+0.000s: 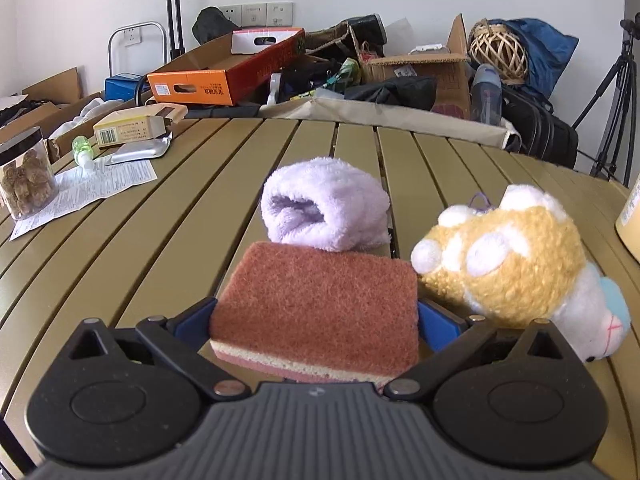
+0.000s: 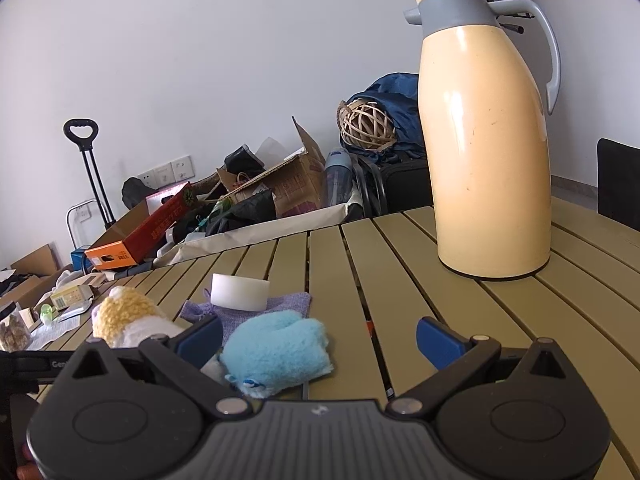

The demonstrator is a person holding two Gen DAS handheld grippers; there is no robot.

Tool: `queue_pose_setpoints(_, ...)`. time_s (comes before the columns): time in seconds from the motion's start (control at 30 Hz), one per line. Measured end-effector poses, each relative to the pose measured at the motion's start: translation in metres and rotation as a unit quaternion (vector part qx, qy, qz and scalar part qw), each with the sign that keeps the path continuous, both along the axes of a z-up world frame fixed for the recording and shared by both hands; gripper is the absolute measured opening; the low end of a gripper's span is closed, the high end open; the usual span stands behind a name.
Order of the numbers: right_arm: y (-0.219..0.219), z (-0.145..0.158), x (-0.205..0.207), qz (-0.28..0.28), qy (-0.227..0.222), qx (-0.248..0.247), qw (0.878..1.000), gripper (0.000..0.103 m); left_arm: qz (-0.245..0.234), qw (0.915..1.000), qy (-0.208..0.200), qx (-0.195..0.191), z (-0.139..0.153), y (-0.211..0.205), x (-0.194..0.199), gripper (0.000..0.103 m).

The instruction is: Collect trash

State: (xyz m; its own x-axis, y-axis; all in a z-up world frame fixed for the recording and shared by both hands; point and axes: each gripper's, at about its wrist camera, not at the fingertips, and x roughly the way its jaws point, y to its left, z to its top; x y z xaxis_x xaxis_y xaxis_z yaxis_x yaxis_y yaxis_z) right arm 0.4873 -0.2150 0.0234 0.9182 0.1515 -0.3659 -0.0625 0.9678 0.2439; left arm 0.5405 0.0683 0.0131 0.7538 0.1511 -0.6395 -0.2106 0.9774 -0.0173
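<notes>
My left gripper (image 1: 316, 320) is shut on a brown scouring sponge (image 1: 316, 300) with yellow and pink layers, held just above the slatted table (image 1: 180, 208). A rolled lilac towel (image 1: 324, 204) lies right behind the sponge. A yellow and white plush toy (image 1: 516, 264) lies to its right, and shows at the left of the right wrist view (image 2: 124, 316). My right gripper (image 2: 320, 340) is open and empty; a folded light blue cloth (image 2: 280, 352) lies between its fingers, nearer the left one.
A paper leaflet (image 1: 92, 192), a foil pouch (image 1: 140, 152), a small box (image 1: 136, 124), a green bottle (image 1: 82, 152) and a snack jar (image 1: 26, 176) sit at the table's left. A white tape roll (image 2: 240, 292) rests on a purple pouch (image 2: 288, 304). A tall cream thermos (image 2: 488, 140) stands right.
</notes>
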Motion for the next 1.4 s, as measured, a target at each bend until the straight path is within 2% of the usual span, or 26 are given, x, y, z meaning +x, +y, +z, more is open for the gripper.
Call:
queue_pose_setpoints(0.17, 0.004, -0.001, 0.0, 0.009, 0.001, -0.002, 1.0, 0.103, 0.001, 0.9999, -0.003, -0.011, 0.001, 0.003, -0.003, 0.102)
queue_pose_setpoints(0.27, 0.008, 0.0, -0.001, 0.017, -0.003, -0.002, 1.0, 0.103, 0.004, 0.9999, -0.014, -0.002, 0.005, 0.004, -0.011, 0.102)
queue_pose_setpoints(0.5, 0.029, 0.003, -0.007, 0.047, -0.021, -0.024, 0.998, 0.103, 0.01, 0.9983, -0.057, 0.011, 0.03, 0.012, -0.042, 0.102)
queue_pose_setpoints(0.73, 0.064, 0.002, -0.01, 0.084, -0.02, -0.037, 0.996, 0.103, 0.025, 0.9961, -0.084, 0.01, 0.052, 0.034, -0.066, 0.102)
queue_pose_setpoints(0.93, 0.107, 0.0, -0.015, 0.122, -0.026, -0.061, 0.99, 0.103, 0.04, 0.9957, -0.083, 0.0, 0.056, 0.06, -0.075, 0.102)
queue_pose_setpoints(1.2, 0.158, 0.005, -0.011, 0.141, -0.025, -0.098, 0.985, 0.103, 0.048, 0.9965, -0.068, -0.009, 0.052, 0.083, -0.081, 0.102)
queue_pose_setpoints(1.33, 0.178, 0.01, 0.003, 0.15, -0.014, -0.134, 0.979, 0.103, 0.046, 0.9969, -0.062, -0.016, 0.05, 0.089, -0.078, 0.102)
queue_pose_setpoints(1.4, 0.188, 0.011, 0.013, 0.163, 0.006, -0.157, 0.974, 0.101, 0.043, 0.9971, -0.06, -0.018, 0.05, 0.092, -0.078, 0.102)
